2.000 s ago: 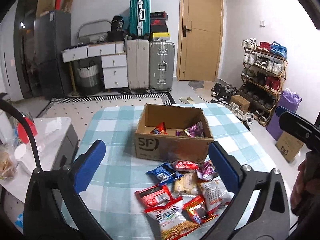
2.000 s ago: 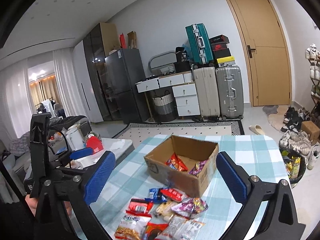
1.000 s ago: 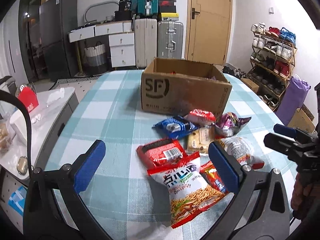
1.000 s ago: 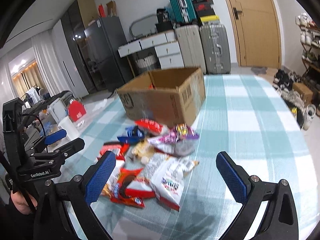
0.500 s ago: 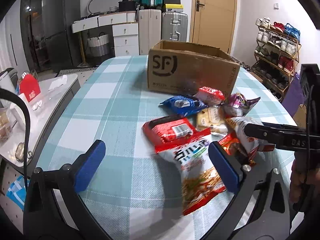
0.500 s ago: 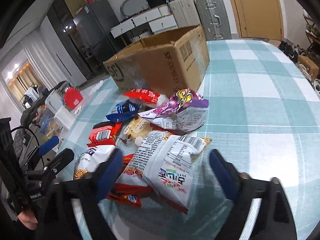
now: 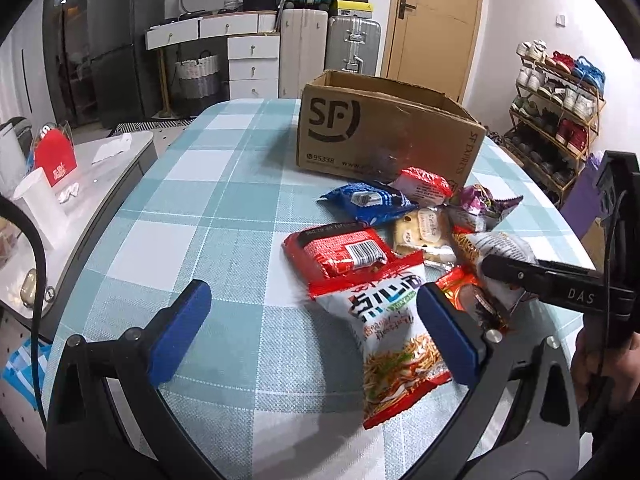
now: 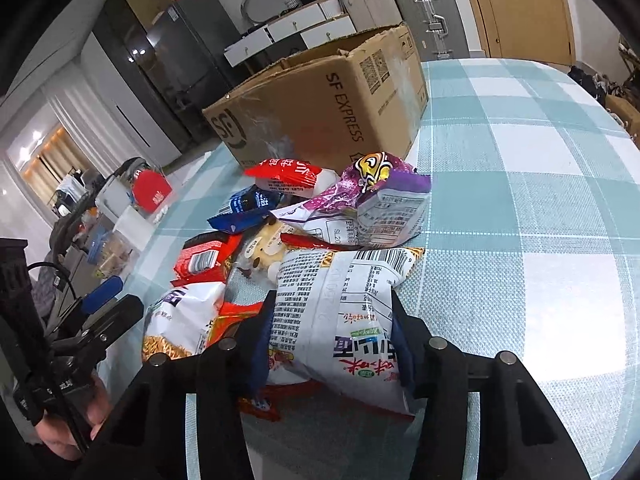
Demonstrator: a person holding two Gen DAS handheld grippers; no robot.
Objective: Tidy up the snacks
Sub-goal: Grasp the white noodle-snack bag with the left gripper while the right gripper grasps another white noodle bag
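A pile of snack packets lies on the checked tablecloth in front of an open cardboard box (image 7: 384, 136) (image 8: 320, 120). My right gripper (image 8: 332, 340) is closing on a white snack bag (image 8: 336, 300) with a barcode, and both pads press its sides. A purple bag (image 8: 372, 196) lies just beyond it. My left gripper (image 7: 312, 312) stands open low over the table. Its right finger reaches over a red-and-white noodle snack bag (image 7: 392, 328), with nothing gripped. A red packet (image 7: 340, 252) and a blue packet (image 7: 364, 200) lie further in. What is inside the box is hidden.
A low side table (image 7: 112, 168) with a red card and a white cup stands left of the dining table. Suitcases (image 7: 352, 44) and drawers line the back wall. A shoe rack (image 7: 560, 92) stands at the right. The tablecloth's left half (image 7: 200, 208) is bare.
Both grippers have dropped from above the box to the snack pile. The right jaws have narrowed from wide open onto the white bag. The left jaws stay wide.
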